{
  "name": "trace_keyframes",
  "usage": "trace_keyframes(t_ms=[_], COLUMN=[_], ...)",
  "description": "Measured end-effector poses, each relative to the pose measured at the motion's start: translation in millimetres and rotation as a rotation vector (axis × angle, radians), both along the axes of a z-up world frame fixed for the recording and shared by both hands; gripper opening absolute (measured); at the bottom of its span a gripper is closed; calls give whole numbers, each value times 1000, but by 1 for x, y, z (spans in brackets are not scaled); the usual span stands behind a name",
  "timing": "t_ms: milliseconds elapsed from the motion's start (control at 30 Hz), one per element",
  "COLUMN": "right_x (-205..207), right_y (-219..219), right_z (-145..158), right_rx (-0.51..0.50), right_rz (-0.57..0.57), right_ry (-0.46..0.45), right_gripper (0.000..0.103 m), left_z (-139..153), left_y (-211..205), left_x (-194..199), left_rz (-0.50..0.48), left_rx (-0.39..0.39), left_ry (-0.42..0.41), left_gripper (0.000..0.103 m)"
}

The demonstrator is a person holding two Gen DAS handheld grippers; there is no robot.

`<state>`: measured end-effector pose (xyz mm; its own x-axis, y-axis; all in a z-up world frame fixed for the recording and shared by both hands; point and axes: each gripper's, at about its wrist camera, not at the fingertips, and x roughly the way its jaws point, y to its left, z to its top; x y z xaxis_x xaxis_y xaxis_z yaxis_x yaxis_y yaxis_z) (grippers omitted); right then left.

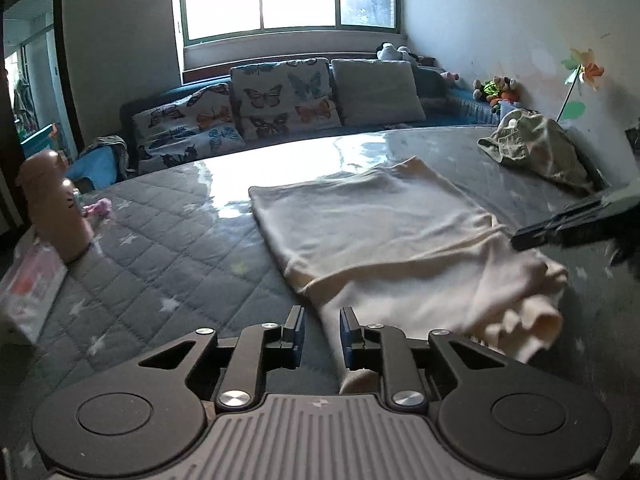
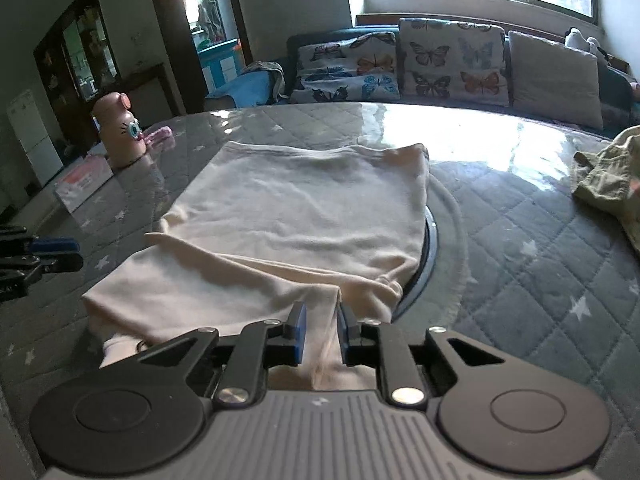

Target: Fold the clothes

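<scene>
A cream garment [image 1: 384, 236] lies partly folded on the grey quilted table [image 1: 160, 240]. It also shows in the right wrist view [image 2: 296, 212]. My left gripper [image 1: 322, 334] hovers at the garment's near left edge, jaws a little apart, with cloth lying in the gap. My right gripper [image 2: 322, 332] is at the garment's near right corner, jaws a little apart, with a fold of cloth between them. The right gripper shows at the right edge of the left wrist view [image 1: 576, 220]. The left gripper shows at the left edge of the right wrist view [image 2: 44, 256].
An olive green garment [image 1: 536, 148] lies at the table's far right. A pink bottle [image 1: 52, 208] and a flat packet [image 1: 28, 288] stand at the left edge. A sofa with butterfly cushions [image 1: 280, 96] runs behind the table.
</scene>
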<state>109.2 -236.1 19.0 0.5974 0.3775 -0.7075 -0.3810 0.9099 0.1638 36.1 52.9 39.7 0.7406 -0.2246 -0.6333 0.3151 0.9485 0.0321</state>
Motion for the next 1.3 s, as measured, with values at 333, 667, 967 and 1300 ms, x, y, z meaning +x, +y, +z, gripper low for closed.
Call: trace_keyframes(t_ms=[333, 667, 967, 1300], right_x=[12, 6, -6, -31], right_y=[16, 15, 22, 1], right_z=[-17, -7, -7, -6], right_rx=[-74, -74, -79, -106], right_rz=[0, 19, 89, 91], right_ry=[-10, -49, -39, -40], right_gripper=[12, 13, 16, 25], left_z=[-25, -34, -20, -17], left_y=[-34, -31, -31, -51], left_x=[59, 65, 36, -38], left_rz=[-19, 1, -53, -270], left_rx=[-20, -13, 22, 186], left_ry=[86, 93, 55, -38], left_gripper=[21, 21, 34, 56])
